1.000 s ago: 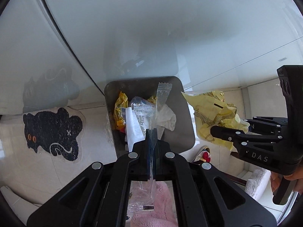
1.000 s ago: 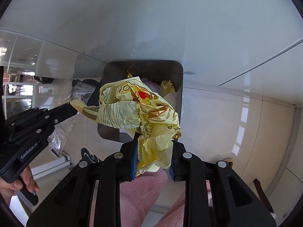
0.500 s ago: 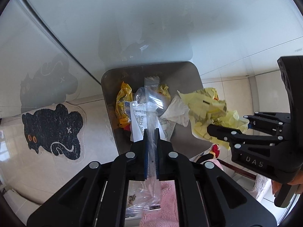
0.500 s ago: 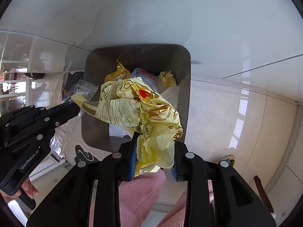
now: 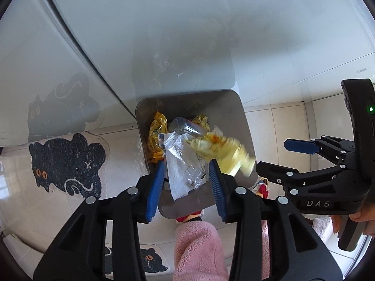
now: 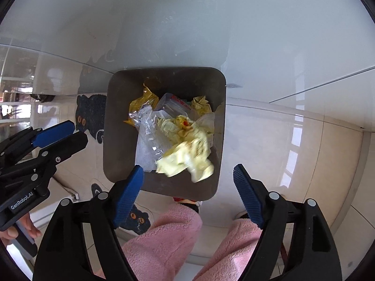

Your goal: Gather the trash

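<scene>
The left gripper (image 5: 186,180) is standing wide with nothing between its blue pads, and the right gripper (image 6: 187,187) is likewise spread wide and empty, both hanging over the grey bin (image 6: 117,126). The clear plastic bag (image 5: 181,164) and the yellow wrapper (image 6: 185,152), blurred, are lying or dropping inside the bin on other litter. Judged risk: the light wrapper, sitting toward the near right wall, is possibly catching the rim and spilling onto the floor by the cat mat (image 5: 68,161).
</scene>
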